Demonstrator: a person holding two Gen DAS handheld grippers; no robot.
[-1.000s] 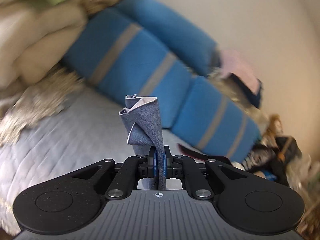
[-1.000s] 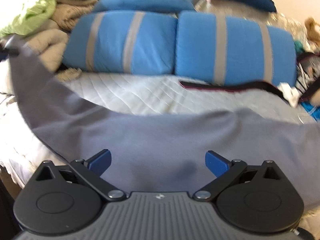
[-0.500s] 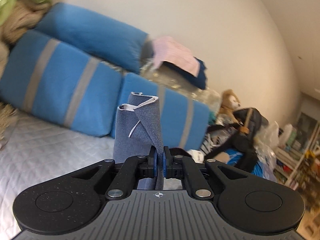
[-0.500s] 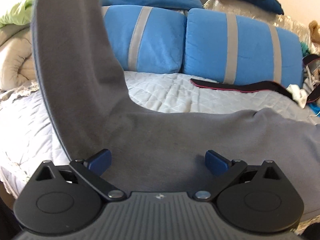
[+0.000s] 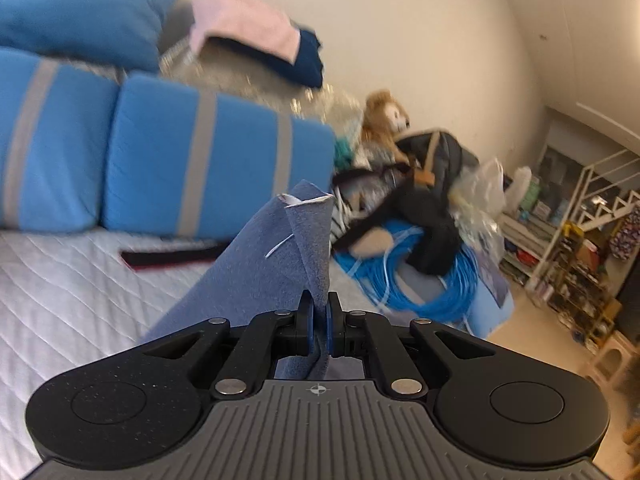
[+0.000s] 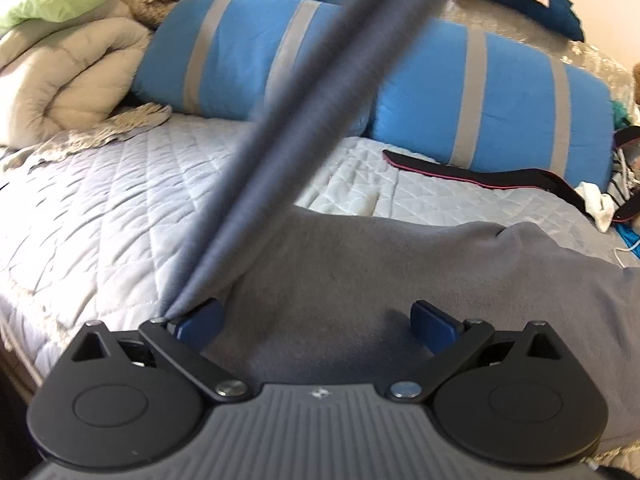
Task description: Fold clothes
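Swinging further right since a moment ago, the left gripper [image 5: 319, 314] now faces a toy lion [image 5: 386, 120] and blue cable [image 5: 424, 280], its fingers pinching a corner of the grey garment [image 5: 276, 264]. That cloth now rises as a taut, narrow band across the pillows [image 6: 500, 96]. The rest lies on the quilt [image 6: 100, 208] under the spread right gripper [image 6: 318, 320].
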